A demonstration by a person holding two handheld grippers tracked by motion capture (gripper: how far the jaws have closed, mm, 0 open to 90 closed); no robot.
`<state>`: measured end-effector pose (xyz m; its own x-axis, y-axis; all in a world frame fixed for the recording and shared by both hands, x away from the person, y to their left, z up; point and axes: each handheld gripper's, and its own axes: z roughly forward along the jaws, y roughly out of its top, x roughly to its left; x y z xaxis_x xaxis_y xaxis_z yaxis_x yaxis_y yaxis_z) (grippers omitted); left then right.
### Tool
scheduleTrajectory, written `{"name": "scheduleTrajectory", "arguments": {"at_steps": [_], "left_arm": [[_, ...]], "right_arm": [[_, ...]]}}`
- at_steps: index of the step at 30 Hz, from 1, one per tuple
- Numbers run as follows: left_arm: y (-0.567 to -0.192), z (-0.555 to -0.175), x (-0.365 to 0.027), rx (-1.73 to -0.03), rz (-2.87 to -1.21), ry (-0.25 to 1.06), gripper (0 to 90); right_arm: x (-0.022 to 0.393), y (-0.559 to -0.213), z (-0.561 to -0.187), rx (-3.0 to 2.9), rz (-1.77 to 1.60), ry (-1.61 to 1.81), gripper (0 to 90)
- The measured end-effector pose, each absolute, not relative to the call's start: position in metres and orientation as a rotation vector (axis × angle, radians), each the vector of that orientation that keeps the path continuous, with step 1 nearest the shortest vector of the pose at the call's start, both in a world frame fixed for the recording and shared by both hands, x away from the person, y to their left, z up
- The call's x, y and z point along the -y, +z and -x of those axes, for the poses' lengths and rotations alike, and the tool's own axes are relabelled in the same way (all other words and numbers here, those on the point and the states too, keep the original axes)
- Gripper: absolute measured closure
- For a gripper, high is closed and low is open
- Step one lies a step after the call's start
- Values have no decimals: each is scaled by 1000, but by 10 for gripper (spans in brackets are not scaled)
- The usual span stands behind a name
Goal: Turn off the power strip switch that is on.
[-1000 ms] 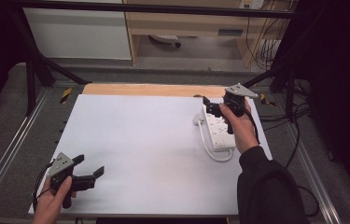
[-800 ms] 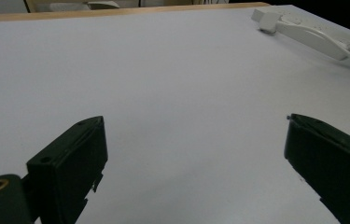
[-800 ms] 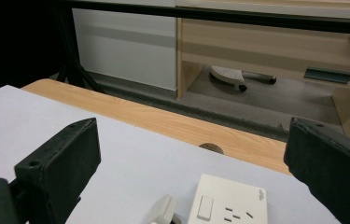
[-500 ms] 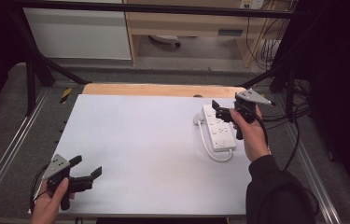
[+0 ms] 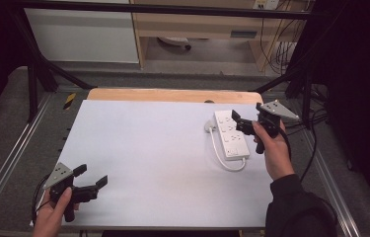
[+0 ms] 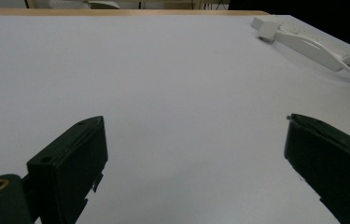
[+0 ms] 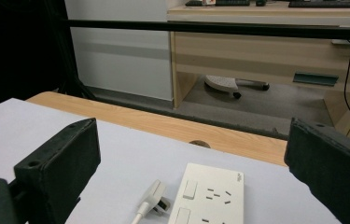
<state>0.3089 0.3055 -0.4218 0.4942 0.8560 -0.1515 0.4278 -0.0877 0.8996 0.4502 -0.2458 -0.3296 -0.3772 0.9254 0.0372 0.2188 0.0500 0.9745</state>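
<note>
A white power strip point(image 5: 231, 134) lies at the right of the white table top point(image 5: 153, 153), its plug point(image 5: 209, 126) beside its far end and its cable looped at the near end. My right gripper point(image 5: 246, 119) hovers open just above the strip's right side, jaws pointing left and away. In the right gripper view the strip point(image 7: 210, 200) and plug point(image 7: 156, 196) sit low between the wide-apart jaws point(image 7: 193, 156). My left gripper point(image 5: 92, 176) is open and empty over the near left corner. Its own view point(image 6: 193, 140) shows the strip point(image 6: 303, 39) far off.
A bare wooden band point(image 5: 172, 95) with a small hole point(image 5: 208, 101) runs along the table's far edge. Metal rails flank the table, with a yellow item point(image 5: 69, 100) on the left one. A desk point(image 7: 266, 51) and cables stand beyond.
My right gripper has drifted right and slightly nearer the person, off the strip's top toward its right edge. The left gripper has sunk a little toward the near edge. Both stay open.
</note>
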Motion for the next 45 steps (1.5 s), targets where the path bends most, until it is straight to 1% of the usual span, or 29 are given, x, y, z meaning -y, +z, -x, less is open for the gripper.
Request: {"name": "scheduleTrajectory", "arguments": {"at_steps": [12, 21, 32, 38, 45], "left_arm": [[-422, -310, -304, -1100, -1708, 516, 61], [-423, -310, -303, -1093, -1717, 515, 61], [-423, -310, -303, -1098, -1715, 515, 61], [-423, -310, -304, -1099, -1713, 516, 61], [-422, -312, -303, -1099, -1712, 512, 61]], "right_arm": [[272, -328, -422, -1660, -1176, 1380, 41], [286, -340, -397, -1651, -1161, 1377, 41], [302, -344, -366, -1627, -1131, 1375, 41], [305, -359, -353, -1625, -1147, 1378, 42], [305, -385, -346, -1657, -1169, 1354, 43]]}}
